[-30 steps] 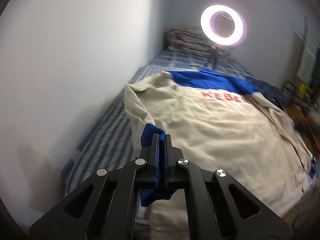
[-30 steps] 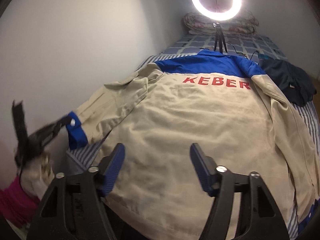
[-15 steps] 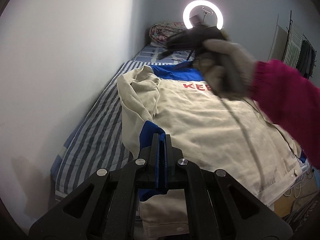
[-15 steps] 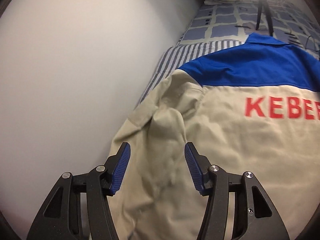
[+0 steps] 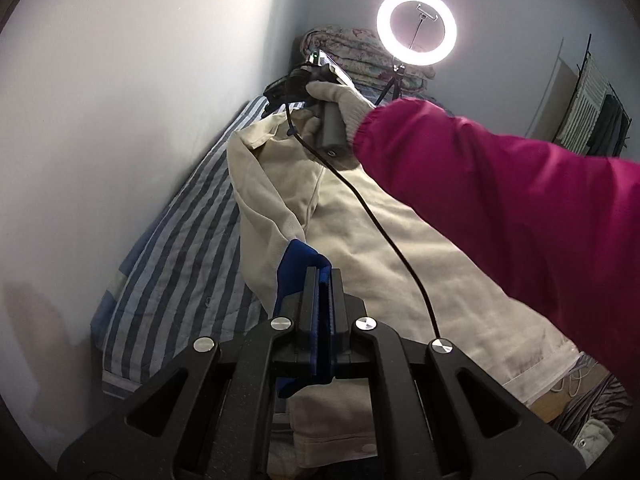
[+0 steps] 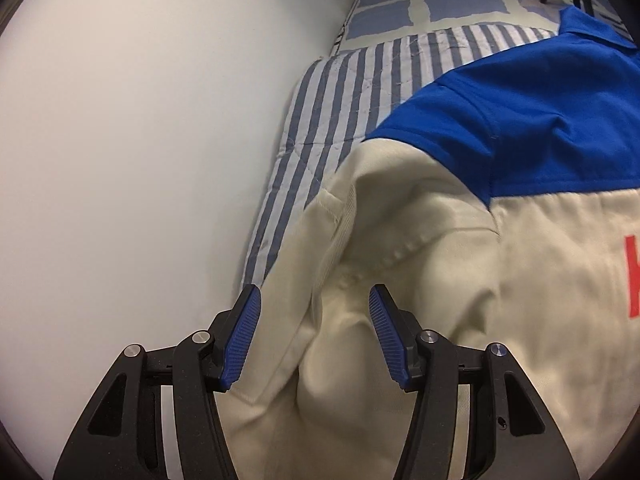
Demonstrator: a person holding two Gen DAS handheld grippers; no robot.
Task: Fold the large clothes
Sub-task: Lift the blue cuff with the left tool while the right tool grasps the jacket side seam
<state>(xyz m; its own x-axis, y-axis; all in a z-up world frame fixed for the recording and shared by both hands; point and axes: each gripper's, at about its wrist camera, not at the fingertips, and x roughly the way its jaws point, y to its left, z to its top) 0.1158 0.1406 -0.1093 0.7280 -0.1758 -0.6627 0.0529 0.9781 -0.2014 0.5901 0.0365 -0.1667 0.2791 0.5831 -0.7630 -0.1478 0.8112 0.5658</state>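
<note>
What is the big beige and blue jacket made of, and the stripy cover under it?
The beige and blue jacket looks like matte woven cotton twill: fine diagonal ribs, soft creases. The blue-and-white striped bed cover looks like quilted cotton, with stitched lines puckering it. Neither is certain from looks.

A lit ring light (image 5: 416, 27) stands at the bed's (image 5: 180, 256) far end before folded quilts (image 5: 352, 58), a clothes rack (image 5: 596, 108) far right.

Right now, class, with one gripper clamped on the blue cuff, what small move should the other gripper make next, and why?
Probably finish closing the right gripper on the beige shoulder fold: its jaws are closing with that fabric between them, not yet pinched. The left gripper already clamps the blue cuff, so both ends could then be folded inward.
</note>
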